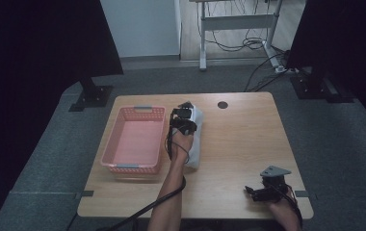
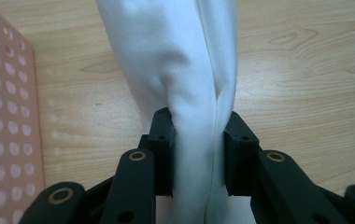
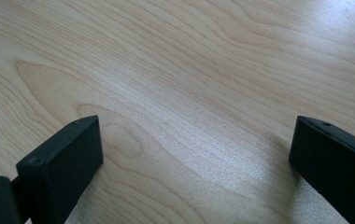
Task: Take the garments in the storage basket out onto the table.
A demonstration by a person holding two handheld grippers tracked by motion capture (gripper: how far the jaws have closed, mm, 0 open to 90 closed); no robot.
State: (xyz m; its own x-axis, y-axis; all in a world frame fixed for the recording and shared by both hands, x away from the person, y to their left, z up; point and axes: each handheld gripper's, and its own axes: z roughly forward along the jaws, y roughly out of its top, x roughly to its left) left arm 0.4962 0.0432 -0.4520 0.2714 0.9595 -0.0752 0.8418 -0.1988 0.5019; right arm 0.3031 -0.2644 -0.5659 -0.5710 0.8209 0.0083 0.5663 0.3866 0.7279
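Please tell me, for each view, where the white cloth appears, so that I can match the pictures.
High view: white cloth centre, right of the pink basket, under the left gripper.
Left gripper view: centre, pinched between the jaws.
Right gripper view: not in it.
Shared landmark: the wooden table.

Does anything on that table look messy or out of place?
Nothing looks spilled or broken. The white cloth lies beside the empty pink plastic basket, bunched where the left gripper pinches it. The right gripper rests open near the wooden table edge.
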